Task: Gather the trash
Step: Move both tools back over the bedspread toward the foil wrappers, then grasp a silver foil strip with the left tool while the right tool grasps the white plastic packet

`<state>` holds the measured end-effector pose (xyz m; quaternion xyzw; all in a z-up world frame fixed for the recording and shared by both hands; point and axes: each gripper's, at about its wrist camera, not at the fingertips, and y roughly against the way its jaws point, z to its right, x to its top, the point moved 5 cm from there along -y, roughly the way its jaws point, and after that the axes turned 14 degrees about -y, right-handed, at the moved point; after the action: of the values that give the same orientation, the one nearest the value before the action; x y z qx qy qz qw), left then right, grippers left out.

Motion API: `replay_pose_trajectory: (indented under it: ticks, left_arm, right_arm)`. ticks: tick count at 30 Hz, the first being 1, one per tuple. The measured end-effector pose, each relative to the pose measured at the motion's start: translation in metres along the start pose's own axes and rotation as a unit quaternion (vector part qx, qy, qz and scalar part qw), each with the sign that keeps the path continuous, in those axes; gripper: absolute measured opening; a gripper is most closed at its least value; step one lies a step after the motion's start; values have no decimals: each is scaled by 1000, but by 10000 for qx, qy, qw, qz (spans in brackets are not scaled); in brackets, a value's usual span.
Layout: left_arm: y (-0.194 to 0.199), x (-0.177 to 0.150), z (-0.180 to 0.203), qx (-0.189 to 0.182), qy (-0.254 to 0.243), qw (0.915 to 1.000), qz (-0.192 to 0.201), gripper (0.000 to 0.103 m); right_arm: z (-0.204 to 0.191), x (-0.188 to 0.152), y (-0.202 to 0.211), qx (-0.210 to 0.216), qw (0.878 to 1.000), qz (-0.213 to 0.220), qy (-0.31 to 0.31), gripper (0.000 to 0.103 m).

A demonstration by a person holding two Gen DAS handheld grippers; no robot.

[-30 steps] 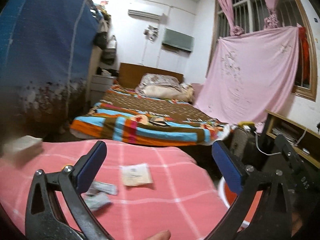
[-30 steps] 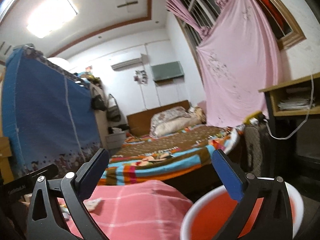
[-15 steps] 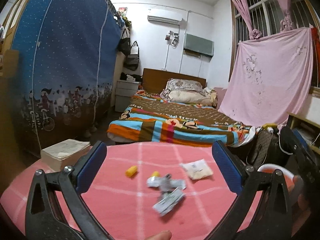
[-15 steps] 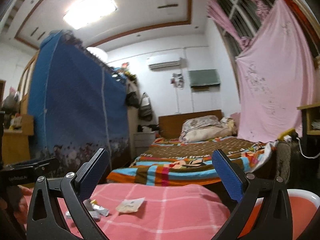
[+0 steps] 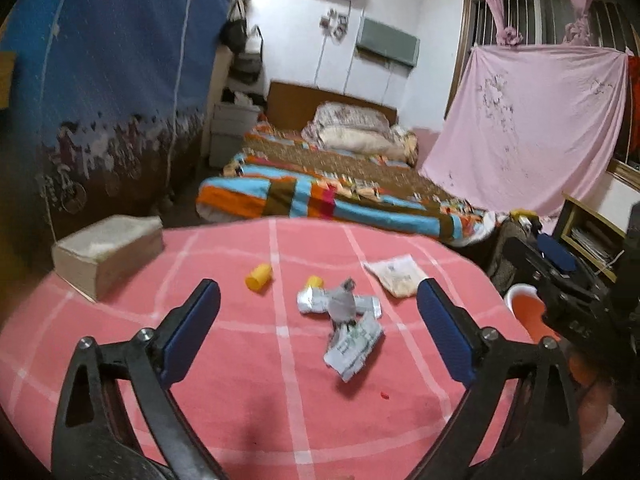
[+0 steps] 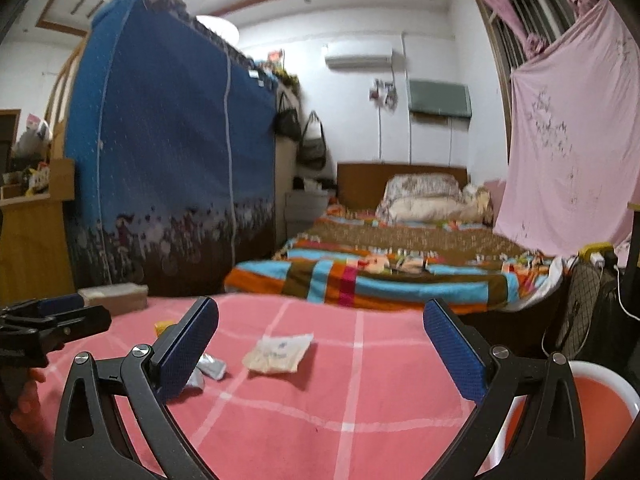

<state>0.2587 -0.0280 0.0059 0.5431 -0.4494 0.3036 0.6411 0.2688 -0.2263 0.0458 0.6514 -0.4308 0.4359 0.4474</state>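
Observation:
Trash lies on the pink checked tablecloth (image 5: 248, 392): crumpled silver wrappers with a grey wad (image 5: 342, 304), a white wrapper (image 5: 354, 346), a beige packet (image 5: 396, 276) and two yellow caps (image 5: 259, 276). My left gripper (image 5: 318, 296) hovers low just short of the wrappers. Its jaws are closing, still wide, and the pads touch nothing. My right gripper (image 6: 320, 306) is open and empty above the table's right side, facing the beige packet (image 6: 278, 350) and a silver wrapper (image 6: 210, 366). It also shows at the right edge of the left wrist view (image 5: 560, 280).
A red bucket with a white rim (image 6: 600, 384) stands off the table's right edge. A thick book (image 5: 106, 254) lies at the table's far left. Beyond are a bed with a striped blanket (image 6: 380, 276), a blue fabric wardrobe (image 6: 168, 160) and a fan (image 6: 584, 304).
The left gripper has dropped closer to the wrappers, which now sit between its fingers in view, and its jaws have narrowed slightly. The right gripper has swung left from the bucket toward the table.

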Motion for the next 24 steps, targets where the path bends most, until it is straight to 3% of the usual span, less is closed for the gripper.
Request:
replay_pose_trajectory:
  ticks: [6, 9, 14, 19, 24]
  left_arm:
    - [-19, -11, 5, -415, 37, 9976, -545, 56]
    - [-22, -14, 12, -624, -52, 9956, -691, 47]
    - [-26, -18, 29, -876, -374, 9912, -918, 35]
    - [-34, -22, 36, -852, -620, 9869, -1225, 28]
    - [-46, -29, 32, -819, -511, 9823, -1608, 10]
  right_arm:
    - [-1, -13, -21, -81, 9981, -603, 83, 95]
    - [-3, -20, -30, -97, 9958, -899, 110, 86]
    - [-2, -31, -53, -72, 9868, -1617, 59, 80]
    - [-6, -42, -79, 151, 9726, -2319, -79, 76]
    - [-16, -47, -95, 207, 9644, -2637, 54, 75]
